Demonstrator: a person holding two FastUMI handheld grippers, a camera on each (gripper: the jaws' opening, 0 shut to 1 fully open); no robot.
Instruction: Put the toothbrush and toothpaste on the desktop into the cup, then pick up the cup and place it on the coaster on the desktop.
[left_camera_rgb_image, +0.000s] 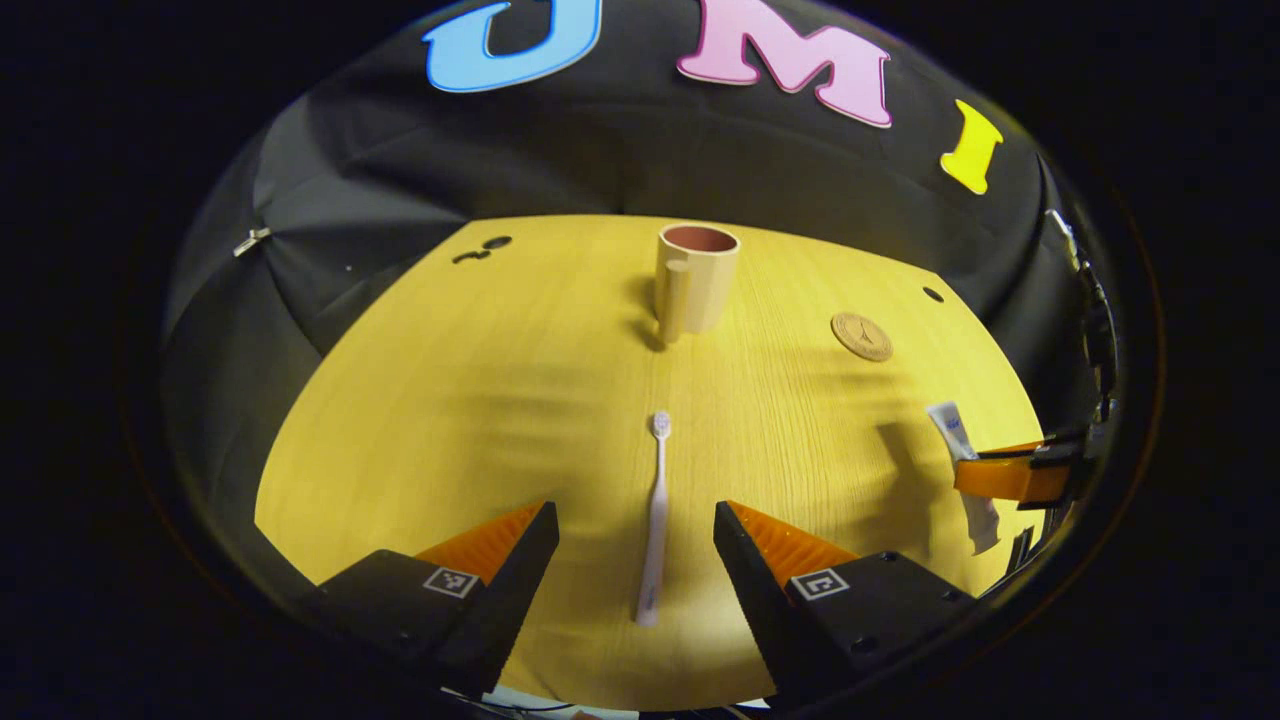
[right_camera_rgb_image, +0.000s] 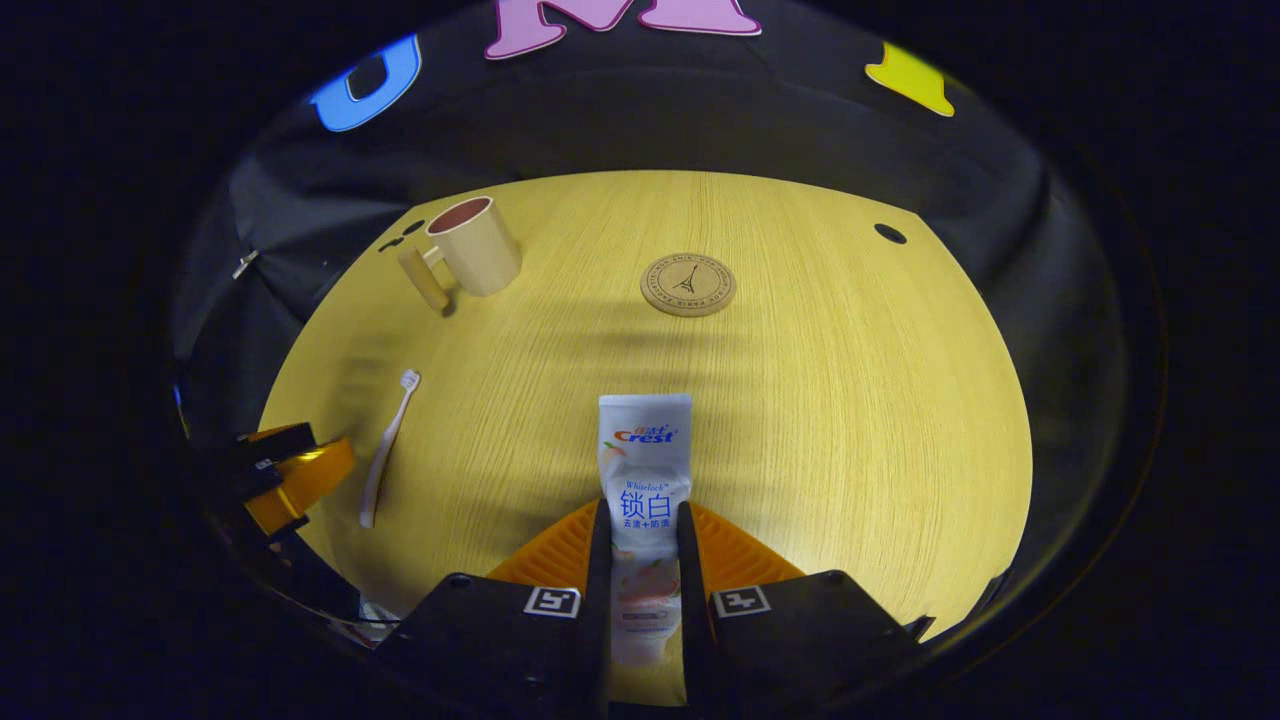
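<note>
On a yellow wood-grain desktop (right_camera_rgb_image: 850, 420) inside the booth, the task is seen at an early stage: nothing has yet been placed in the cup (right_camera_rgb_image: 476, 246), which stands upright and appears empty at the far left in the right gripper view, its handle turned toward the near side. At the near centre of that view the toothpaste (right_camera_rgb_image: 645, 470) is clamped between the two closed fingers of the right gripper (right_camera_rgb_image: 643, 560), the tube's flat end pointing away toward the coaster (right_camera_rgb_image: 688, 284); whether the tube is lifted off the wood cannot be told. The coaster lies bare, well apart from the cup and to its right. In the left gripper view the toothbrush (left_camera_rgb_image: 655, 520) is seen lying flat on the wood, bristles toward the cup, ungrasped between the wide-open jaws of the left gripper (left_camera_rgb_image: 636, 560), neither finger touching it. By this evidence, one item is judged gripped and none delivered; both drops into the cup and the cup's transfer onto the coaster are left to be done
</note>
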